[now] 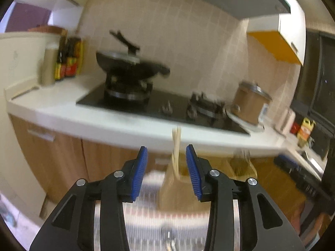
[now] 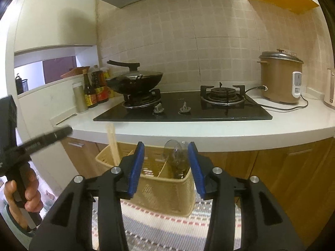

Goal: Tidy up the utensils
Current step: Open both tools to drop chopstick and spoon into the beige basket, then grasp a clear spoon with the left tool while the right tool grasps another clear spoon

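- Left wrist view heavily motion-blurred; right wrist view sharp.
- Person's left hand (image 2: pixel 25 190) at far left of right wrist view, wrapped round the black handle of the left gripper; jaws not visible from there.
- Left gripper (image 1: pixel 166 163): blue-padded jaws released, wide apart, nothing between the pads.
- Tan perforated plastic utensil basket (image 2: pixel 167 194) stands on a striped woven mat (image 2: pixel 167 228), below the front edge of the white counter (image 2: pixel 209 131), in front of wooden cabinet doors (image 2: pixel 293 167).
- Pale wooden chopsticks (image 2: pixel 113 144) upright in the basket's left compartment, tips reaching above the counter's front edge; in the left wrist view the same chopsticks (image 1: pixel 176 146) show between the open pads, farther off, not touching.
- Right gripper (image 2: pixel 166 163): jaws released, wide apart, empty, the basket behind the gap.
- Dark, shiny ladle-like utensils (image 2: pixel 178 159) in the basket's right compartment; exact type unclear.
- On the counter, left end: sauce bottles (image 2: pixel 95 92) near the wall.
- Black glass hob (image 2: pixel 184 113) mid-counter; black wok with lid (image 2: pixel 136 80) on its left burner, right burner bare.
- Brown rice cooker (image 2: pixel 280 77) toward the counter's right end, cord trailing along the counter.
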Action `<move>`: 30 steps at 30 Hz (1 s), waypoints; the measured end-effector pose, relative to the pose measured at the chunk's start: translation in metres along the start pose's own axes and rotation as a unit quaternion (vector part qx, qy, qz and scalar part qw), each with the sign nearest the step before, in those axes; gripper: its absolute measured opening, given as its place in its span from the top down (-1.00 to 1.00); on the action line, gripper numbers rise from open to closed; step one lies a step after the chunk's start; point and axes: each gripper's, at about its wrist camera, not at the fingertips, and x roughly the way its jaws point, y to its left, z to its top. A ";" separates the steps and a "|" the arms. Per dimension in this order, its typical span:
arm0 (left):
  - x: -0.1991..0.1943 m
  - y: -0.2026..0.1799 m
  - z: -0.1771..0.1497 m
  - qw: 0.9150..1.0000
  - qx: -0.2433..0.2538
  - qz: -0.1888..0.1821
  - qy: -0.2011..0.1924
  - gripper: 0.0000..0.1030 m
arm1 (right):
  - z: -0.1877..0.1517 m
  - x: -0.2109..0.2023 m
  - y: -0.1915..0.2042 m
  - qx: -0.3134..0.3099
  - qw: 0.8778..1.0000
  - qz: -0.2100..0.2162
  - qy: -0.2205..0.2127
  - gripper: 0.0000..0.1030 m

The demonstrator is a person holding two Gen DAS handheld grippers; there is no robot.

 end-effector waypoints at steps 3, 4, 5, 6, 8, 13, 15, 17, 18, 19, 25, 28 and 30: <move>-0.002 0.004 -0.017 0.998 0.002 -0.006 0.070 0.29 | -0.002 -0.013 0.005 0.011 1.000 0.000 0.022 0.23; -0.002 0.005 -0.021 0.996 0.002 -0.009 0.086 0.29 | -0.003 -0.015 0.006 0.014 0.999 -0.002 0.030 0.23; 0.000 0.006 -0.027 0.994 0.004 -0.010 0.112 0.29 | -0.005 -0.017 0.009 0.018 0.999 -0.002 0.044 0.23; 0.002 0.007 -0.034 0.991 0.006 -0.007 0.136 0.29 | -0.007 -0.018 0.011 0.020 0.998 0.000 0.060 0.23; 0.008 0.009 -0.045 0.985 0.009 -0.005 0.174 0.29 | -0.013 -0.018 0.016 0.024 0.995 0.001 0.095 0.23; 0.031 0.018 -0.073 0.964 -0.021 -0.030 0.263 0.29 | -0.057 0.006 0.035 0.040 0.965 0.030 0.257 0.23; 0.041 0.021 -0.084 0.955 -0.037 -0.042 0.290 0.29 | -0.085 0.016 0.044 0.047 0.946 0.047 0.318 0.23; 0.047 0.023 -0.093 0.951 -0.040 -0.042 0.303 0.29 | -0.105 0.022 0.050 0.054 0.933 0.061 0.351 0.23; 0.049 0.024 -0.097 0.950 -0.041 -0.041 0.307 0.29 | -0.112 0.024 0.051 0.057 0.928 0.063 0.362 0.23; 0.051 0.025 -0.101 0.949 -0.042 -0.039 0.309 0.29 | -0.120 0.027 0.052 0.063 0.924 0.063 0.373 0.23; 0.071 0.024 -0.103 0.950 -0.052 -0.022 0.308 0.18 | -0.140 0.048 0.056 0.093 0.918 0.051 0.381 0.23; 0.084 0.020 -0.101 0.950 -0.046 -0.015 0.309 0.18 | -0.149 0.053 0.063 0.076 0.922 0.039 0.378 0.28; 0.092 0.018 -0.101 0.949 -0.042 -0.011 0.312 0.18 | -0.153 0.056 0.070 0.060 0.925 0.023 0.375 0.33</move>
